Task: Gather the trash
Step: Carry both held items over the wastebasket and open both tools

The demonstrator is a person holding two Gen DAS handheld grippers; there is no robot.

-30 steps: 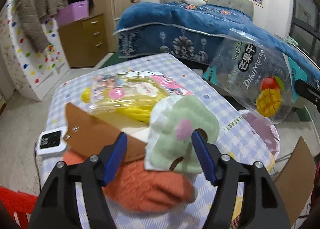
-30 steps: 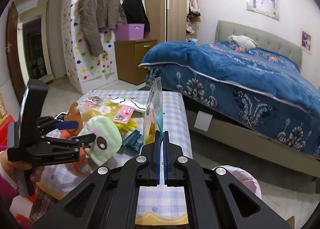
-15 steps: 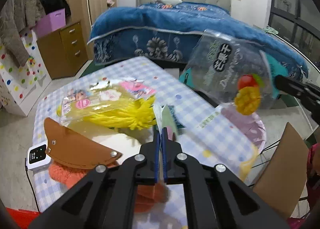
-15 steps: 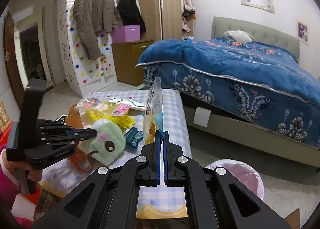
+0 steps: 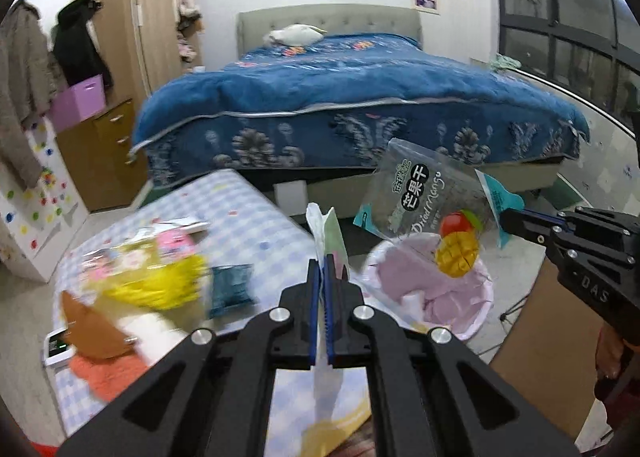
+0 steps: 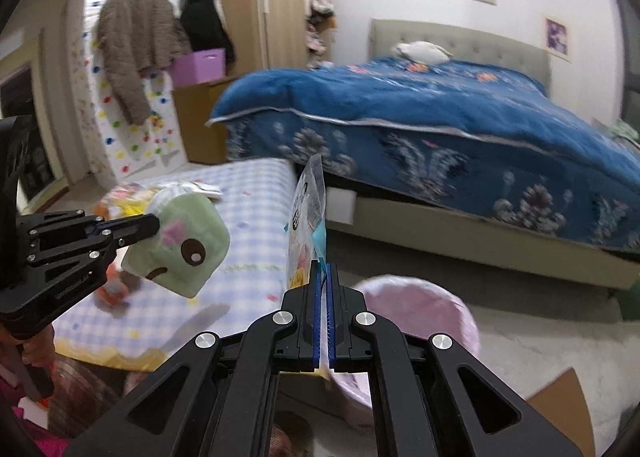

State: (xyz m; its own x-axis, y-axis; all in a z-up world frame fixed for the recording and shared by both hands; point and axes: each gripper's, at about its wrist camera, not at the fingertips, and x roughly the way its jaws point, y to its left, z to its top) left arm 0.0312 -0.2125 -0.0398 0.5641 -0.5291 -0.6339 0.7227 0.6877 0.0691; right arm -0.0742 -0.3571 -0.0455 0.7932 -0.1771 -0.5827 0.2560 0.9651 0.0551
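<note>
The left tongs [image 5: 323, 263] are clenched on a pale green wrapper with a cartoon face [image 6: 180, 245], gripping it by its edge; in the left wrist view the wrapper stands edge-on, rising thinly from between the blue pads, while the right wrist view shows its flat face, with a brown eye, a pink patch and a small mouth, held up in the air above the near edge of the table [image 5: 256, 225]. The right tongs [image 6: 324, 267] are clamped on a clear dried mango bag [image 5: 424, 201], pinching one edge so that the bag hangs in the air over the pink-lined waste bin [image 5: 476, 321] that stands on the floor just beside the table. The bag's printed mango picture faces the left wrist camera.

On the table's blue-and-white checked cloth lie a yellow packet [image 5: 160, 281], a dark teal sachet [image 5: 230, 289], a brown leather-like piece [image 5: 94, 331], something orange and fuzzy [image 5: 112, 373] and a small white device [image 5: 58, 345], all blurred. A brown cardboard sheet [image 5: 548, 353] stands beside the bin. Behind is a bed with a blue quilt [image 5: 360, 97].
</note>
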